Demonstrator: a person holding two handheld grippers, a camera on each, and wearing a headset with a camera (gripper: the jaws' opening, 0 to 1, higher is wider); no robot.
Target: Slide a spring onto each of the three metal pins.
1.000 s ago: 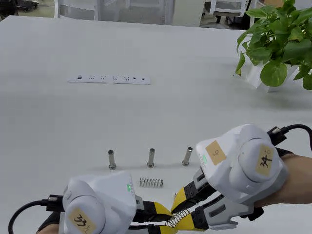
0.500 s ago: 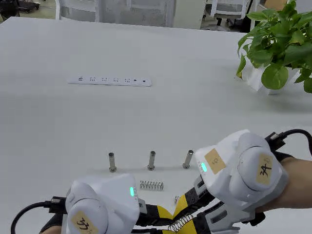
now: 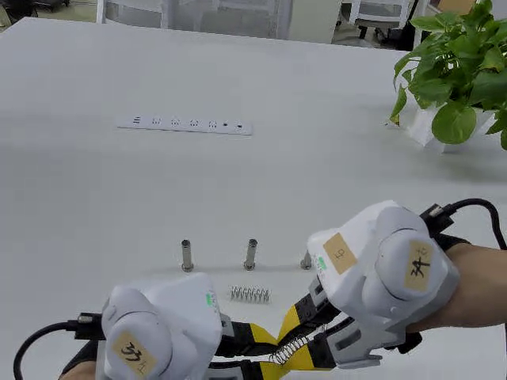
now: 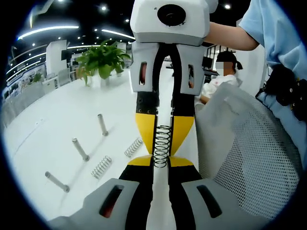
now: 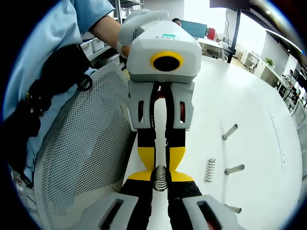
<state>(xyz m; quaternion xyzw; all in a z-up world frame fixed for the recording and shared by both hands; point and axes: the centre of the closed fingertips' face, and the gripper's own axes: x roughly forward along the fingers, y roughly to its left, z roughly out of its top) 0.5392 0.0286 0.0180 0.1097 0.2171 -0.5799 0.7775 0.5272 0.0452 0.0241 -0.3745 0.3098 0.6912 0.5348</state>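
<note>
Three metal pins stand upright in a row on the white table: left pin [image 3: 187, 256], middle pin [image 3: 250, 254], and right pin [image 3: 306, 260], half hidden behind the right gripper's body. A loose spring [image 3: 249, 294] lies just in front of the middle pin. Near the table's front edge my left gripper [image 3: 273, 366] and right gripper [image 3: 297, 344] meet tip to tip. One spring [image 3: 289, 348] is pinched between their yellow tips. In the left gripper view that held spring [image 4: 162, 143] runs between both pairs of fingers. Two loose springs [image 4: 134, 146] [image 4: 101, 166] lie by the pins.
A white power strip [image 3: 184, 124] lies flat farther back on the table. A potted green plant [image 3: 459, 71] stands at the back right. A mesh chair back [image 5: 81, 143] and a person's blue sleeve are close behind the grippers.
The grippers stay together at the front with the spring between them. The right gripper's body has shifted slightly up and left, so it now covers part of the right pin.
</note>
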